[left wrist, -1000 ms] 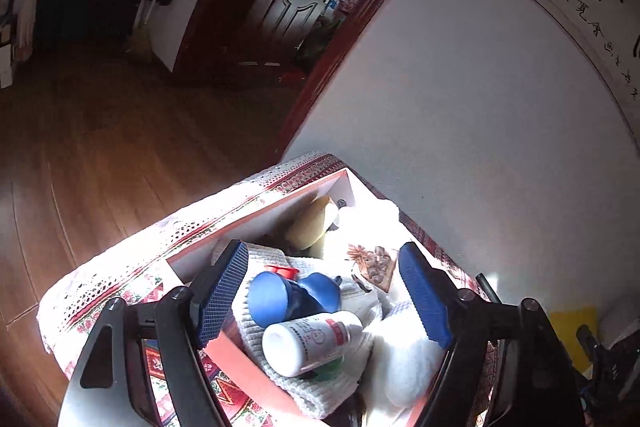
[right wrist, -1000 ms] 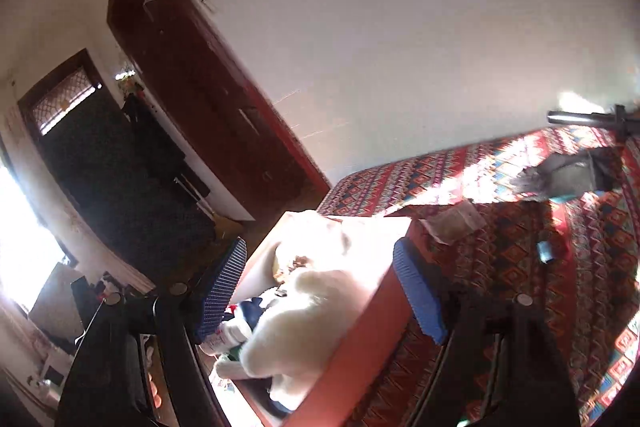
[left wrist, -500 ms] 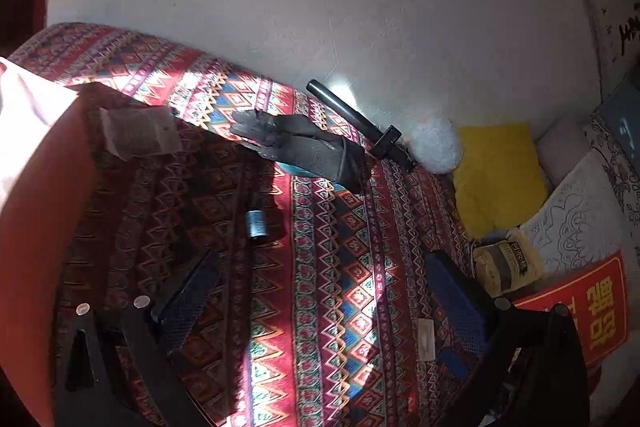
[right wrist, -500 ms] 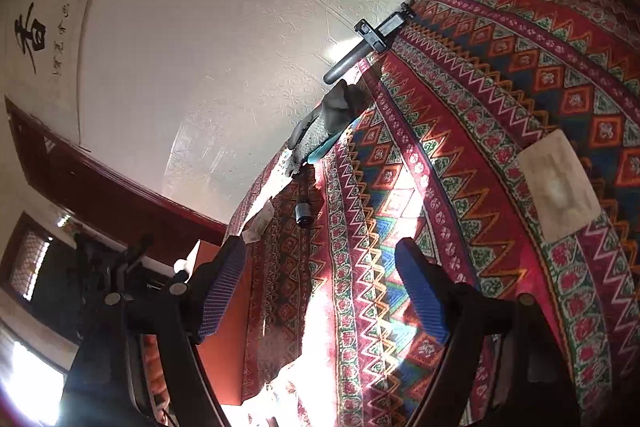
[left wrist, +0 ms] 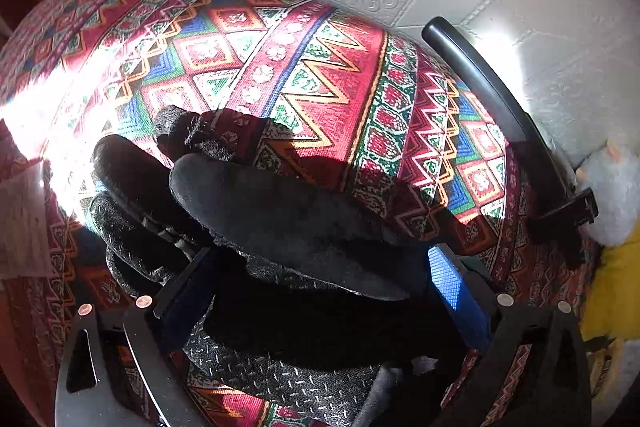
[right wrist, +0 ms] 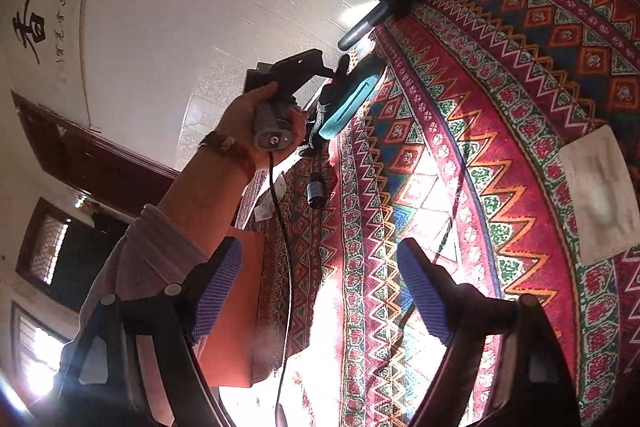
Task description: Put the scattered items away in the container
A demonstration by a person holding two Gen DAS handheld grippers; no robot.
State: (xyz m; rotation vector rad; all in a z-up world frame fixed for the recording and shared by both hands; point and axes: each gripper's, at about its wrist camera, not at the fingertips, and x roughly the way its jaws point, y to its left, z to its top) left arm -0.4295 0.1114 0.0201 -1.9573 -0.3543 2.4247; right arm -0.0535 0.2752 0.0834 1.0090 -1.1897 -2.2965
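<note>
The black glove (left wrist: 288, 211) lies on the patterned cloth (left wrist: 320, 67) near the wall, and the left gripper (left wrist: 320, 291) points steeply down over it. Its jaws have just been opening; now they stand wide, one on each side of the glove, and the pads do not press it. In the right wrist view the left hand (right wrist: 256, 119) holds that gripper's handle with the forearm raised. Half a second ago the glove was well ahead of this gripper. The right gripper (right wrist: 320, 287) hovers open and empty above the cloth, the orange container (right wrist: 236, 307) beside its left finger.
</note>
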